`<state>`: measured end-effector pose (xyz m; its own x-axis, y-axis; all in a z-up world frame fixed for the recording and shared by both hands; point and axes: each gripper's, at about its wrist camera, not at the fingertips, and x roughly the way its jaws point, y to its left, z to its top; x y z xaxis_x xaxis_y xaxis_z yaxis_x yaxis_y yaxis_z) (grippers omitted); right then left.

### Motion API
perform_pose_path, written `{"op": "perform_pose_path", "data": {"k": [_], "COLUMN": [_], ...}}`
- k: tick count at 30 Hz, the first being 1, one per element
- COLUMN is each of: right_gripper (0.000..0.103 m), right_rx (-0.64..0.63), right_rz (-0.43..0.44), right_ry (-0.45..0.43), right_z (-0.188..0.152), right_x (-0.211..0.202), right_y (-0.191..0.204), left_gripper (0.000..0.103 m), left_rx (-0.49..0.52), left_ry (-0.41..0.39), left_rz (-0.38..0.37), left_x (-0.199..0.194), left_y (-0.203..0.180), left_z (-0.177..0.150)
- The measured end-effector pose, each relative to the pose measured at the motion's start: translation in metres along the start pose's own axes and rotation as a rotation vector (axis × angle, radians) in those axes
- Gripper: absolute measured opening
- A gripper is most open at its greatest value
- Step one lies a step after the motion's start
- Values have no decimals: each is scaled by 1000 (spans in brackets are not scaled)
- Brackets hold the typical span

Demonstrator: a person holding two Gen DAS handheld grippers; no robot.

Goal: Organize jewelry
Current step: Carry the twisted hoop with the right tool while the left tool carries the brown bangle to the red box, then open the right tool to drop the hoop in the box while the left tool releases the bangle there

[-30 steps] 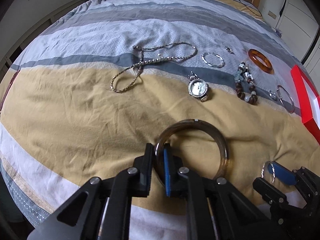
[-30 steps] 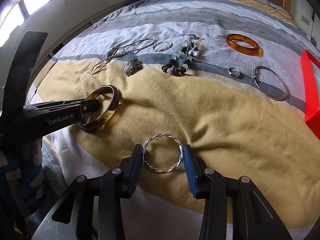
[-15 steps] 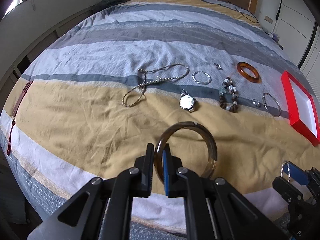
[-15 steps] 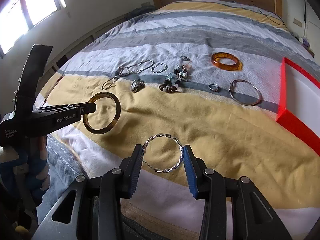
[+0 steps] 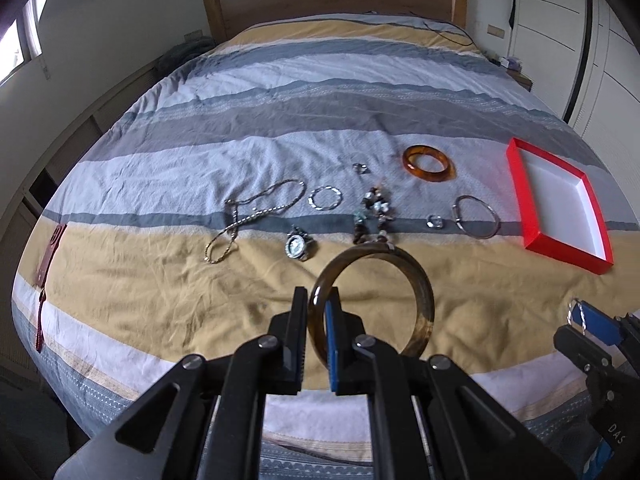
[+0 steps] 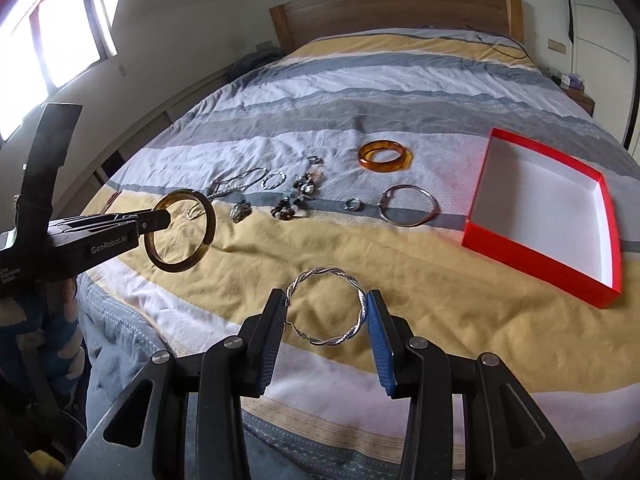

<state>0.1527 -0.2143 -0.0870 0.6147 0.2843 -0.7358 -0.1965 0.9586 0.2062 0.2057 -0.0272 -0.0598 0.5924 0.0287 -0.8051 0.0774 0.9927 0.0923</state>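
Observation:
My left gripper (image 5: 317, 334) is shut on the rim of a dark brown bangle (image 5: 416, 292), held up above the bed; the same bangle (image 6: 182, 232) shows at the left of the right wrist view. My right gripper (image 6: 326, 320) is shut on a twisted silver bangle (image 6: 326, 308), pinched across its width and lifted off the bedspread. A red tray (image 6: 600, 284) with a white inside lies at the right on the bed; the tray (image 5: 560, 248) looks bare inside. More jewelry lies in a row: an amber bangle (image 6: 384, 156), a thin silver bangle (image 6: 408, 210), a ring (image 6: 354, 204), a bead bracelet (image 6: 296, 196), a watch (image 5: 296, 245), chains (image 5: 248, 216).
Everything lies on a striped yellow, grey and white bedspread (image 5: 160, 280) on a bed with a wooden headboard (image 6: 392, 12). A red strap-like item (image 5: 48, 256) lies near the bed's left edge. White wardrobe doors (image 5: 600, 60) stand to the right, a window (image 6: 60, 40) to the left.
Both grippers have risen and drawn back from the bed, each still holding its bangle. The jewelry row and the red tray now look smaller and farther off.

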Motion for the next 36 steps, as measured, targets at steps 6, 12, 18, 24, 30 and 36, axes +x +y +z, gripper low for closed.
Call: {"op": "perform_pose_path", "data": {"k": [6, 12, 18, 24, 30, 36], "right_gripper": [40, 41, 40, 41, 41, 41], "right_rx": [50, 98, 128, 136, 95, 30], "right_rz": [-66, -141, -199, -230, -229, -232], "right_ry": [-39, -58, -45, -12, 18, 88], "right_z": [8, 20, 35, 52, 80, 98], "right_x": [-19, -26, -15, 14, 45, 82], "right_y": [-53, -117, -180, -225, -259, -281], "left_gripper": [8, 8, 8, 8, 8, 8], "left_rx": [78, 150, 242, 310, 334, 355], "left_ry": [-16, -21, -49, -30, 25, 70], "left_rz": [-71, -170, -240, -255, -268, -290], "left_x": [-2, 7, 20, 54, 95, 123], "left_y": [-57, -123, -198, -255, -286, -301], "left_z": [17, 44, 72, 87, 87, 80]}}
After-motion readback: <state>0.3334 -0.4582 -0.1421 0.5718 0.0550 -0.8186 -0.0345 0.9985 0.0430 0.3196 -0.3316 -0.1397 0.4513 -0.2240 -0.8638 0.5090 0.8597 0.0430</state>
